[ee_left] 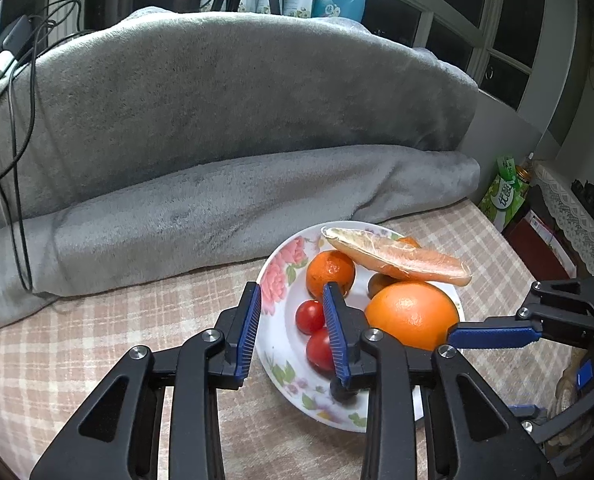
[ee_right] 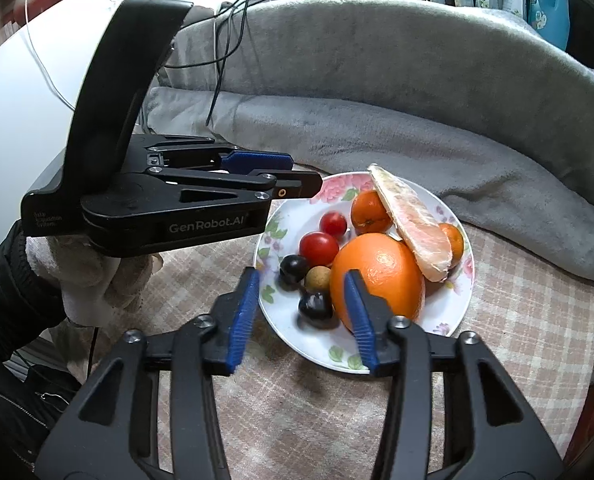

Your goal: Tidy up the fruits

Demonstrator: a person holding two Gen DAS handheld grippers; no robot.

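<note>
I am holding my left tongs (ee_left: pixel 293 328) apart over the near rim of the flowered plate (ee_left: pixel 281 272), nothing between the pads. My right tongs (ee_right: pixel 303 320) are also standing apart, empty, just above a dark grape (ee_right: pixel 316 307). The big orange (ee_right: pixel 377 276), tomatoes (ee_right: pixel 319 247), small oranges (ee_right: pixel 370 213) and wrapped pomelo wedge (ee_right: pixel 415 226) are lying on the plate, which is sitting on the checked cloth (ee_right: pixel 529 320).

You face a plaid cloth (ee_left: pixel 77 344) over the surface | grey fleece blanket (ee_left: pixel 233 120) heaped behind it | dark paned windows (ee_left: pixel 465 20) beyond, bottles on the sill | cables (ee_left: pixel 17 128) trail down your left.
</note>
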